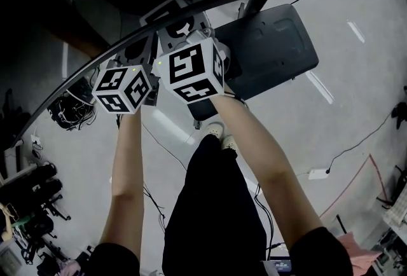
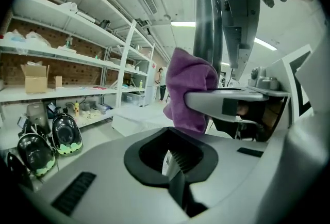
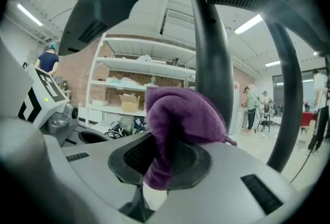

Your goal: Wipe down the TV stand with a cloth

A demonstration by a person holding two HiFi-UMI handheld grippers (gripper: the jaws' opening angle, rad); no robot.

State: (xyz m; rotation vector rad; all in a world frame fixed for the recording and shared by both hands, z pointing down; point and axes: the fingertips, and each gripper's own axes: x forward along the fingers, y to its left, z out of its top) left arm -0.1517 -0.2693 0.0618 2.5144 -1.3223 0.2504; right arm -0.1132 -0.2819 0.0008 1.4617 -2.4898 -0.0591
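**Right tool** pinched the purple cloth, its jaws pressed onto the bunched fabric. The cloth lay against the near side of the black TV stand post. Its long axis ran upright, roughly parallel to the post. A rounded fold pointed up and toward the post, and a narrow tail hung down through the jaw opening.

**Left tool** had its jaws pressed together with nothing between them. It sat just beside the cloth, to the left of the post.

In the head view both tools sat side by side at the left edge of the stand's dark base plate.

Behind and to the left of the post, a shelf carried a cardboard box. Its contents could not be made out.
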